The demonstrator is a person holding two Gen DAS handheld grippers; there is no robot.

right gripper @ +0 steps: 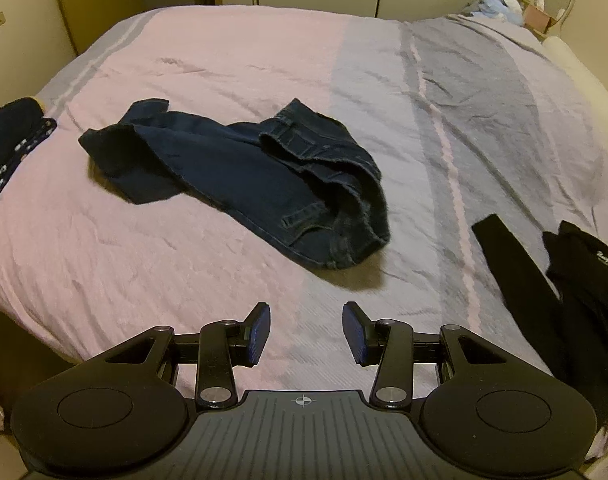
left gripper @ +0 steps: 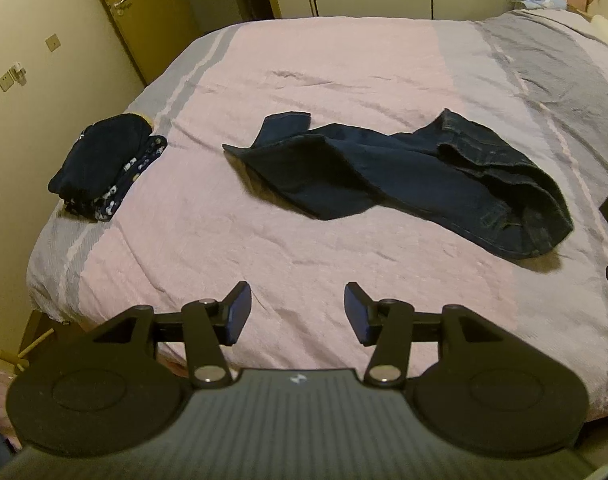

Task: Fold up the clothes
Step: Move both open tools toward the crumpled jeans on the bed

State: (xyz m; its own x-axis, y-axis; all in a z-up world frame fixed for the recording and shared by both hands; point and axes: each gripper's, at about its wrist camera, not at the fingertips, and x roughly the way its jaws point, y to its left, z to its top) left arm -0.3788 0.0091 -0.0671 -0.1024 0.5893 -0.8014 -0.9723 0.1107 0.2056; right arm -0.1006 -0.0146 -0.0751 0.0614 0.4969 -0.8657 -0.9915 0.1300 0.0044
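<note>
both grippers sit spread wide with nothing between their pads: my left gripper (left gripper: 297,312) hovers over the near edge of the bed (left gripper: 344,64), and my right gripper (right gripper: 306,330) hangs a little further toward the grey stripe, both aimed at the middle of the cover. i read that as a stand-off pose, jaws apart so either one can close on a fold of cloth.

the jeans (left gripper: 408,176) lie crumpled in the middle of the bed, waistband bunched up toward my right and the legs trailing off to my left, one cuff kicked up behind the other. they are not flat and not squared, so they do not lie folded.

at the far left edge sits a folded stack (left gripper: 103,164), a plain dark piece on top of a patterned one, parked out of the working space, as i judge it. on my right, near the edge, lies a black garment (right gripper: 576,280) with white lettering, loose, one sleeve stretched out.

counting: two grippers, one pair of jeans, one stack of at least two pieces, one loose black garment. a pale bundle (right gripper: 496,0) at the far corner is too small to name.
</note>
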